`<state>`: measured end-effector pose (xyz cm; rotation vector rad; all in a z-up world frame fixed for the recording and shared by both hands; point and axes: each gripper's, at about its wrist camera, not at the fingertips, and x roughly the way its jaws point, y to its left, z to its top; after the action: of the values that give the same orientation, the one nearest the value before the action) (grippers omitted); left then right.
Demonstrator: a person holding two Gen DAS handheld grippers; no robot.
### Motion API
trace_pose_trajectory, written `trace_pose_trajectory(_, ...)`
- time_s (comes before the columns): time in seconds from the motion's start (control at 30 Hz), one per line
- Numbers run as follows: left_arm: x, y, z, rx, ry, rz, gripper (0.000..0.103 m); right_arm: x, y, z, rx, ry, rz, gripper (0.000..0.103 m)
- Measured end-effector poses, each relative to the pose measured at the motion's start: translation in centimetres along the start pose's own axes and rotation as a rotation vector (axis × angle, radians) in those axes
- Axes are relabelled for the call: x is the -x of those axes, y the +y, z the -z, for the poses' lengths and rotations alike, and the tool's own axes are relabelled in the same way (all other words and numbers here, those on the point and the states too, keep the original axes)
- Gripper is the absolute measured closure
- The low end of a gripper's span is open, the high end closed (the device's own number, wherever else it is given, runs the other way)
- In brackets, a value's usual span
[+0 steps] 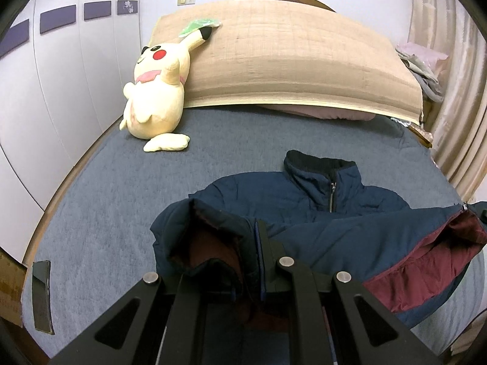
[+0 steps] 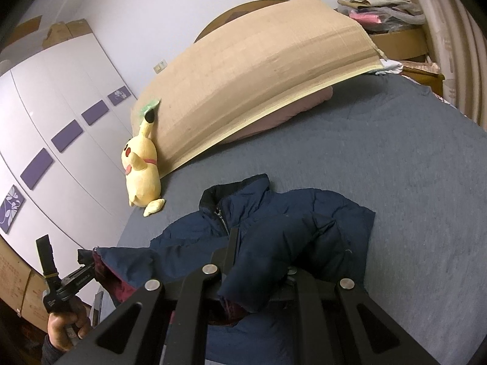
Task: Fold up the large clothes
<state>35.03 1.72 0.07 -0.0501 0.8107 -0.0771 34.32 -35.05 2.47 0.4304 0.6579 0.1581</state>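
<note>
A navy puffer jacket (image 1: 328, 213) with a dark red lining lies on the grey bed (image 1: 106, 200), collar toward the headboard, zip closed at the neck. My left gripper (image 1: 243, 261) is shut on the jacket's hem corner, which is lifted and shows the red lining. In the right wrist view the jacket (image 2: 289, 222) lies just ahead. My right gripper (image 2: 261, 276) is shut on the other lifted navy hem edge. The left gripper also shows in the right wrist view (image 2: 88, 270), held in a hand at lower left.
A yellow plush toy (image 1: 155, 91) leans on a tan mat (image 1: 289, 57) over the pillows at the head of the bed. White wardrobe doors (image 1: 61, 91) stand left. A dark phone (image 1: 42, 295) lies near the bed's left edge. Curtains (image 1: 456, 106) hang at right.
</note>
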Motion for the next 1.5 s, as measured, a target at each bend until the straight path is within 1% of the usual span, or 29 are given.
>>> trace_pose_trajectory(0.07, -0.2, 0.0, 0.5, -0.003, 0.004, -0.004, 0.092, -0.1, 0.0, 0.3, 0.0, 0.0, 0.0, 0.091)
trace_pose_trajectory(0.2, -1.3, 0.1, 0.9, 0.003, 0.037, 0.002, 0.092, -0.8, -0.7, 0.9, -0.011, 0.024, 0.006, 0.091)
trace_pose_trajectory(0.4, -1.5, -0.2, 0.7, -0.001, 0.03, -0.008, 0.092, -1.3, -0.9, 0.7, -0.01, 0.025, 0.011, 0.091)
trace_pose_trajectory(0.67, -2.1, -0.2, 0.9, -0.001, 0.043, -0.008, 0.092, -2.0, -1.1, 0.9, -0.013, 0.034, 0.017, 0.091)
trace_pose_trajectory(0.97, -2.4, -0.1, 0.3, -0.003, 0.038, -0.007, 0.092, -2.3, -0.8, 0.4, -0.009, 0.029, 0.021, 0.091)
trace_pose_trajectory(1.1, -2.5, -0.3, -0.7, -0.008, 0.03, -0.014, 0.092, -2.5, -0.7, -0.5, -0.016, 0.016, 0.016, 0.091)
trace_pose_trajectory(1.3, -2.4, -0.6, -2.9, -0.018, 0.004, -0.024, 0.092, -3.4, -0.1, -2.9, -0.008, -0.005, 0.019, 0.091)
trace_pose_trajectory(1.4, -2.6, -0.7, -3.9, -0.028, -0.011, -0.034, 0.092, -4.3, 0.1, -4.3, -0.002, -0.012, 0.028, 0.092)
trace_pose_trajectory(1.5, -3.3, -0.7, -4.7, -0.034, -0.011, -0.04, 0.092, -5.6, 0.1, -5.4, 0.001, -0.008, 0.04, 0.092)
